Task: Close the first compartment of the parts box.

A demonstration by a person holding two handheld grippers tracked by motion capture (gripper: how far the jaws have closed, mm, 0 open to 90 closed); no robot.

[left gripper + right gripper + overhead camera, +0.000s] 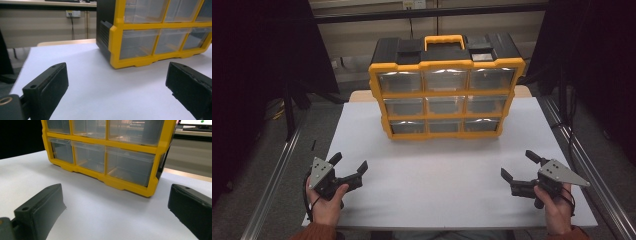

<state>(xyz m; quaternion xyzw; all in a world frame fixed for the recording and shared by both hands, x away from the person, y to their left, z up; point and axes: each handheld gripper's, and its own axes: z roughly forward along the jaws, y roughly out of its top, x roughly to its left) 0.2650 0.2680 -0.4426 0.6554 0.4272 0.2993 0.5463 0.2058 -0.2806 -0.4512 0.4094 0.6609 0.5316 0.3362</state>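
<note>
A yellow and black organizer box [445, 90] with a yellow handle and clear drawers in three rows stands upright at the back of the white table [437, 175]. All drawers look closed. My left gripper [348, 163] is held open near the front left, nothing between its jaws. My right gripper [519, 165] is held open near the front right, also empty. The left gripper view has the box's lower left corner [117, 60] ahead of the gripper [117, 87]. From the right gripper [117, 207], I look at the box's lower right corner [150, 190].
Metal rails [277, 170] run along both sides of the table. Dark curtains hang at left and right. A wall with a power socket [73, 13] lies behind the box. White tabletop stretches between the grippers and the box.
</note>
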